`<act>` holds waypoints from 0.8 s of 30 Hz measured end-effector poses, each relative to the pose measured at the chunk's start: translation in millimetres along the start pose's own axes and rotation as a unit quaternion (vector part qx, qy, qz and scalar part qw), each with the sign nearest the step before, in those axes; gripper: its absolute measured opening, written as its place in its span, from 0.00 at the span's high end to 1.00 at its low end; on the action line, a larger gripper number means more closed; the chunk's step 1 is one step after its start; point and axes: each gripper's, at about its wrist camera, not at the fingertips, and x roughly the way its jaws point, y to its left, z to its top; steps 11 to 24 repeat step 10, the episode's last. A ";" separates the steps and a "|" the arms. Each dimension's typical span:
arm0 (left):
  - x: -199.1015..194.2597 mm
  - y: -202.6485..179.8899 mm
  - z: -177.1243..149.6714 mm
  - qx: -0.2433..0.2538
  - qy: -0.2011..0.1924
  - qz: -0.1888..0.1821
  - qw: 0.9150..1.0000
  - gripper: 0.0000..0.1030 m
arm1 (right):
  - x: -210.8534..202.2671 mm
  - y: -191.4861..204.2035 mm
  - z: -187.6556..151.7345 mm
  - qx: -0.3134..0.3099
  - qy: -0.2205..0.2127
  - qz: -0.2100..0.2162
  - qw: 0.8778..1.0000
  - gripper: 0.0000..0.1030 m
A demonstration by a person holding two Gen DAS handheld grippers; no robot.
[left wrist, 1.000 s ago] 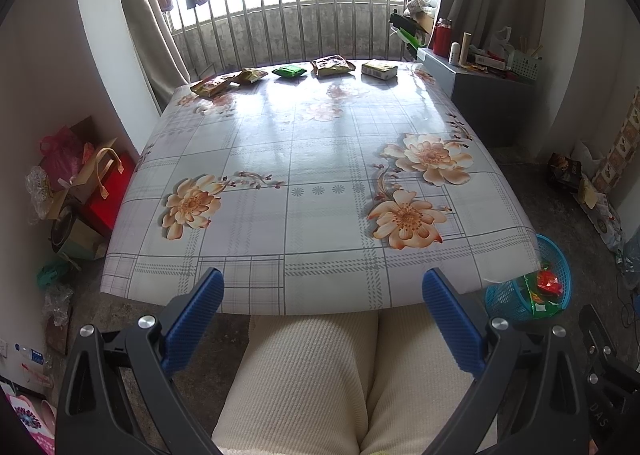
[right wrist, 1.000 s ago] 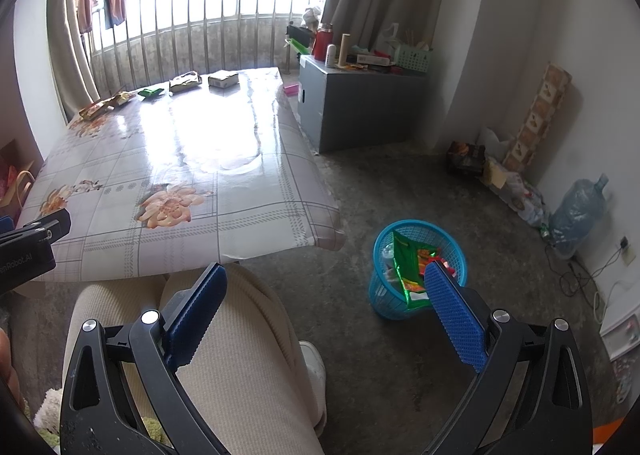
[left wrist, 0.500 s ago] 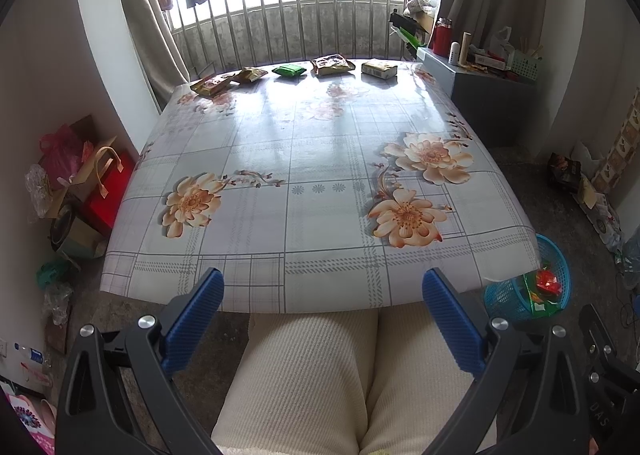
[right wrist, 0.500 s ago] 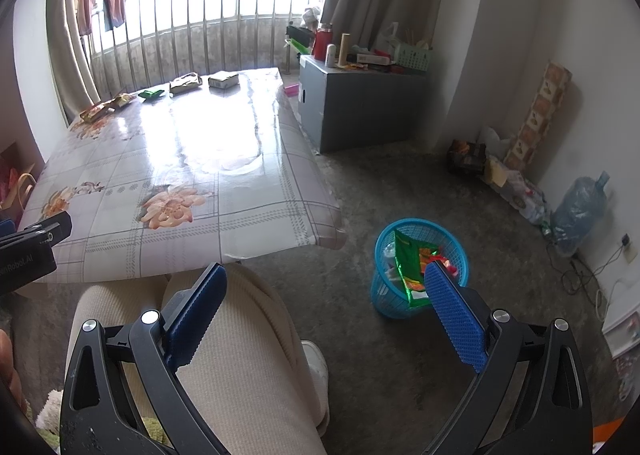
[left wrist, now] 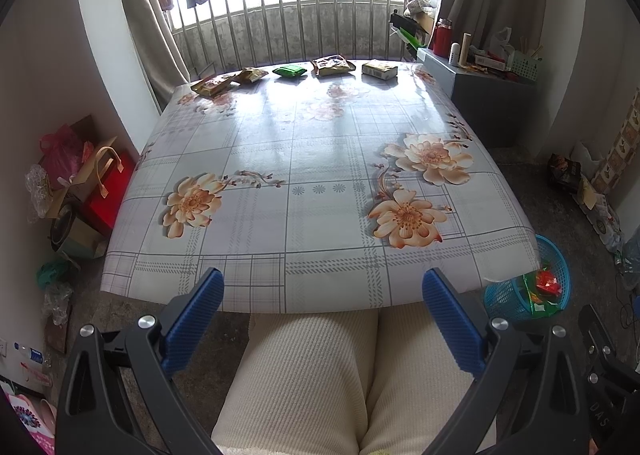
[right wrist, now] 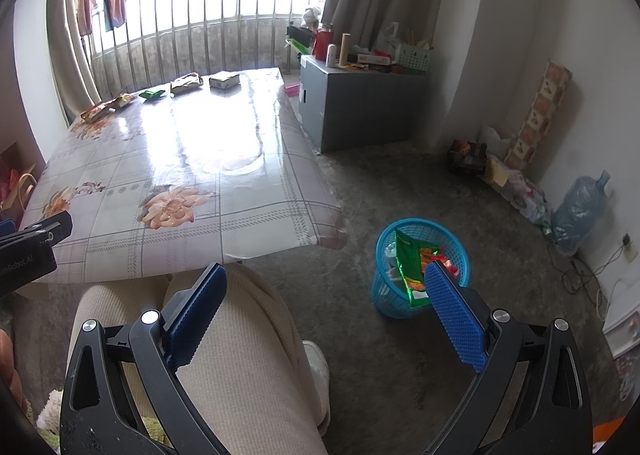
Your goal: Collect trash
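Faintly, "Robot.AI" on left tongs [right wrist: 28, 251].

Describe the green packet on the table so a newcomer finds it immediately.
On the floral table, five packets line the far edge by the window railing. The green packet lies third from either end, flat, the only green one between brownish wrappers.

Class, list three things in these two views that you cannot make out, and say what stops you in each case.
1. Print on the five packets at the table's far edge: too small in both views.
2. Lower contents of the blue basket: hidden by the green wrapper and the right claw; in the left view the table corner cuts it off.
3. The floor under the table: hidden by the tablecloth.
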 end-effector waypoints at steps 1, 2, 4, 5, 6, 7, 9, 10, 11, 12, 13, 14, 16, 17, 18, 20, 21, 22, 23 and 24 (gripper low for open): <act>-0.1 0.1 0.3 0.000 0.000 0.000 1.000 0.06 | -0.1 1.4 0.3 0.000 0.000 0.000 1.000 0.08; 0.0 0.2 0.5 0.000 0.000 0.000 1.000 0.06 | -0.7 2.2 -0.2 0.000 -0.001 0.000 1.000 0.08; -1.0 2.3 -0.3 -0.001 0.000 -0.001 1.000 0.06 | -0.7 4.1 0.1 0.000 -0.001 0.000 1.000 0.08; -1.1 2.8 0.5 -0.001 0.001 -0.001 1.000 0.06 | -0.7 2.7 -0.2 0.000 0.000 0.000 1.000 0.08; -1.1 2.7 0.5 -0.001 0.001 -0.001 1.000 0.06 | -0.7 3.7 0.0 0.000 0.000 0.000 1.000 0.08; -1.0 2.1 -0.5 -0.001 0.000 0.000 1.000 0.06 | -0.9 2.8 -0.3 0.000 -0.001 0.000 1.000 0.08; -1.0 2.2 -0.4 -0.001 0.000 0.000 1.000 0.06 | -1.0 4.0 -0.1 0.000 -0.001 -0.001 1.000 0.08; -1.2 2.8 0.2 -0.002 0.000 0.000 1.000 0.06 | -1.1 4.5 -0.1 0.000 -0.001 0.000 1.000 0.08; -1.2 2.8 0.2 -0.002 0.000 0.000 1.000 0.06 | -1.1 4.5 -0.1 0.000 -0.001 0.000 1.000 0.08; -1.2 2.8 0.2 -0.002 0.000 0.000 1.000 0.06 | -1.1 4.5 -0.1 0.000 -0.001 0.000 1.000 0.08; -1.2 2.8 0.2 -0.002 0.000 0.000 1.000 0.06 | -1.1 4.5 -0.1 0.000 -0.001 0.000 1.000 0.08; -1.2 2.8 0.2 -0.002 0.000 0.000 1.000 0.06 | -1.1 4.5 -0.1 0.000 -0.001 0.000 1.000 0.08; -1.2 2.8 0.2 -0.002 0.000 0.000 1.000 0.06 | -1.1 4.5 -0.1 0.000 -0.001 0.000 1.000 0.08; -1.2 2.8 0.2 -0.002 0.000 0.000 1.000 0.06 | -1.1 4.5 -0.1 0.000 -0.001 0.000 1.000 0.08; -1.2 2.8 0.2 -0.002 0.000 0.000 1.000 0.06 | -1.1 4.5 -0.1 0.000 -0.001 0.000 1.000 0.08; -1.2 2.8 0.2 -0.002 0.000 0.000 1.000 0.06 | -1.1 4.5 -0.1 0.000 -0.001 0.000 1.000 0.08; -1.2 2.8 0.2 -0.002 0.000 0.000 1.000 0.06 | -1.1 4.5 -0.1 0.000 -0.001 0.000 1.000 0.08; -1.2 2.8 0.2 -0.002 0.000 0.000 1.000 0.06 | -1.1 4.5 -0.1 0.000 -0.001 0.000 1.000 0.08; -1.2 2.8 0.2 -0.002 0.000 0.000 1.000 0.06 | -1.1 4.5 -0.1 0.000 -0.001 0.000 1.000 0.08; -1.2 2.8 0.2 -0.002 0.000 0.000 1.000 0.06 | -1.1 4.5 -0.1 0.000 -0.001 0.000 1.000 0.08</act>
